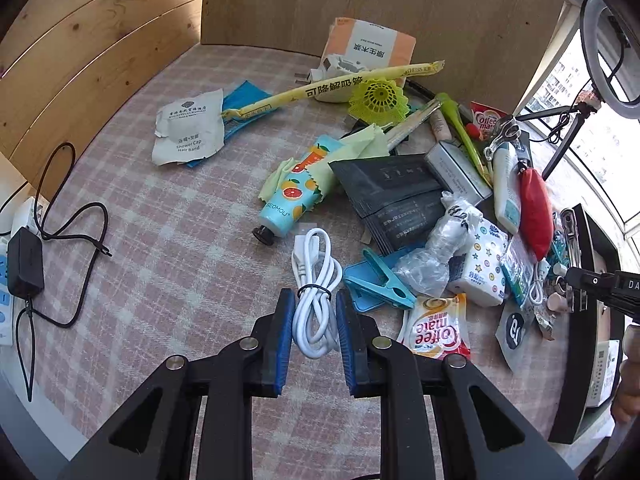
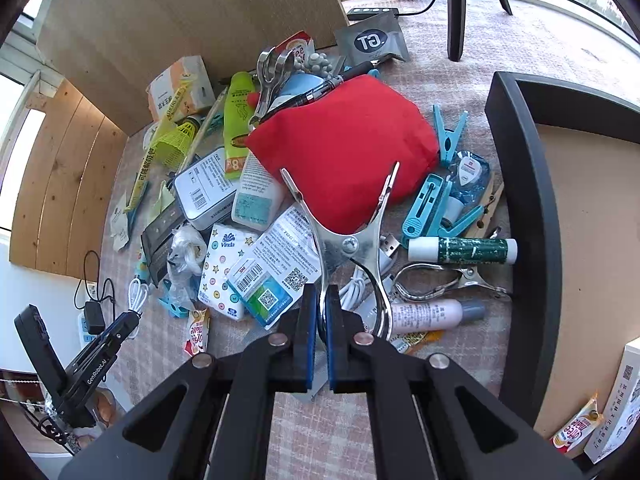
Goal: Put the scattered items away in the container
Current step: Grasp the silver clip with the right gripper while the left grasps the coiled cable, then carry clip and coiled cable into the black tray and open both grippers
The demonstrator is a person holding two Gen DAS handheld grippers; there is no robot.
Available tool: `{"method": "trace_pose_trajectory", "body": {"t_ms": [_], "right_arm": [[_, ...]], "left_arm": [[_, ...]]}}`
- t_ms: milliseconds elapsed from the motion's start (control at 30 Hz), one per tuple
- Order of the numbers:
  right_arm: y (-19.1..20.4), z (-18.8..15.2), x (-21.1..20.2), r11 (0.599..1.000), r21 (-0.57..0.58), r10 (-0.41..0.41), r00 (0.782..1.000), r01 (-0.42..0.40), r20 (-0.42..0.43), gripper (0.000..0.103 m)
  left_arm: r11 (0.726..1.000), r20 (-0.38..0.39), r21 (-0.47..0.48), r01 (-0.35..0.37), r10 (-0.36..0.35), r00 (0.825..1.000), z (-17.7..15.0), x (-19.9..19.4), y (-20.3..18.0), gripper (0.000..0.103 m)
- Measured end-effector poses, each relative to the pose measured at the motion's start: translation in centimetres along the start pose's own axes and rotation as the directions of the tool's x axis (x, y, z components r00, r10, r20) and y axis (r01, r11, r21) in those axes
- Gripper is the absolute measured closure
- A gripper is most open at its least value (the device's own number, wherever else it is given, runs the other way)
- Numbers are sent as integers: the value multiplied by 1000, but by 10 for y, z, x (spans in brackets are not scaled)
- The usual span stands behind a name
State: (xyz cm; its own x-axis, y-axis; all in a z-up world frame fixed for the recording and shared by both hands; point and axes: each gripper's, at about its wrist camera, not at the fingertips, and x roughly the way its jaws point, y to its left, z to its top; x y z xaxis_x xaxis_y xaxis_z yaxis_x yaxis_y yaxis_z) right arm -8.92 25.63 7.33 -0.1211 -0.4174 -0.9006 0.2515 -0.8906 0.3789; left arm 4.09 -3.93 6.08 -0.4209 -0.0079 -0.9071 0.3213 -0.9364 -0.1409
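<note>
We see the left tongs (image 1: 314,312) pinching a bundled white USB cable (image 1: 314,280) and the right tongs (image 2: 319,316) pinching a metal clip (image 2: 352,240) (its mouth gaping over the red pouch (image 2: 344,148)).

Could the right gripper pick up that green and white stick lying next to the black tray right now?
Probably not yet. The right gripper is already shut on a metal clip, so its jaws are taken. The green and white stick itself lies uncovered beside the black tray, so the way looks free once the clip is dropped.
</note>
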Motion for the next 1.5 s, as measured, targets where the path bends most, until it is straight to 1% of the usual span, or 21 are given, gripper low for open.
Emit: {"method": "trace_pose_trajectory", "body": {"t_ms": [67,133,167,200,300,367,467,533,633,800,1000,1133,1167,1300,1367,1400,1433,1467,1500], "right_arm": [[-1,1,-5,1000,0,1,1000,-1,11,99],[3,4,-7,1000,-12,-17,999,18,32,99],[1,3,-13,999,-20,-35,998,36,48,99],[-1,2,-19,998,-29,-50,997,52,65,99],[-6,0,-33,996,-40,-73,992,77,102,99],[-12,-1,-42,995,-38,-86,989,91,122,99],[-19,-4,-53,991,-41,-116,982,124,151,99],[-22,-6,-60,990,-45,-128,978,137,166,99],[-29,-9,-71,987,-49,-139,972,151,187,99],[-45,-12,-87,978,-42,-189,956,203,223,99],[-82,-19,-107,971,17,-234,941,237,246,99],[-115,-23,-121,968,81,-251,934,238,254,99],[-121,-25,-125,966,93,-257,932,241,257,99],[-144,-31,-137,962,133,-268,924,240,271,99],[-155,-33,-143,960,156,-268,922,232,279,99],[-160,-34,-145,959,169,-270,921,229,282,99],[-164,-35,-146,957,178,-271,920,227,282,99],[-167,-36,-147,957,184,-270,921,225,281,99],[-170,-38,-147,956,191,-270,922,222,280,99]], "left_arm": [[1000,9,7,20,-20,1000,5,-8,-6,88],[998,15,32,46,-47,999,9,-11,-26,90],[998,23,53,46,-47,999,17,-9,-38,90],[996,34,77,46,-49,998,18,-18,-57,90],[990,38,117,81,-86,996,23,-23,-81,90],[984,47,153,90,-99,994,21,-26,-97,90],[975,60,195,107,-120,991,21,-33,-116,90],[969,58,212,125,-140,988,23,-36,-125,90],[962,69,239,133,-153,986,24,-44,-139,90],[942,64,285,178,-204,977,25,-51,-169,90],[896,33,377,235,-266,963,15,-54,-228,90],[854,17,451,260,-300,954,6,-57,-271,90],[842,25,475,255,-302,953,2,-59,-279,90],[809,95,561,175,-273,957,-17,-68,-307,90],[802,137,582,133,-258,956,-27,-72,-315,91],[796,166,595,110,-255,952,-33,-74,-319,91],[783,175,614,99,-257,950,-39,-76,-324,91],[767,160,632,105,-263,952,-44,-75,-328,90],[758,139,641,122,-270,953,-48,-74,-331,90]]}}
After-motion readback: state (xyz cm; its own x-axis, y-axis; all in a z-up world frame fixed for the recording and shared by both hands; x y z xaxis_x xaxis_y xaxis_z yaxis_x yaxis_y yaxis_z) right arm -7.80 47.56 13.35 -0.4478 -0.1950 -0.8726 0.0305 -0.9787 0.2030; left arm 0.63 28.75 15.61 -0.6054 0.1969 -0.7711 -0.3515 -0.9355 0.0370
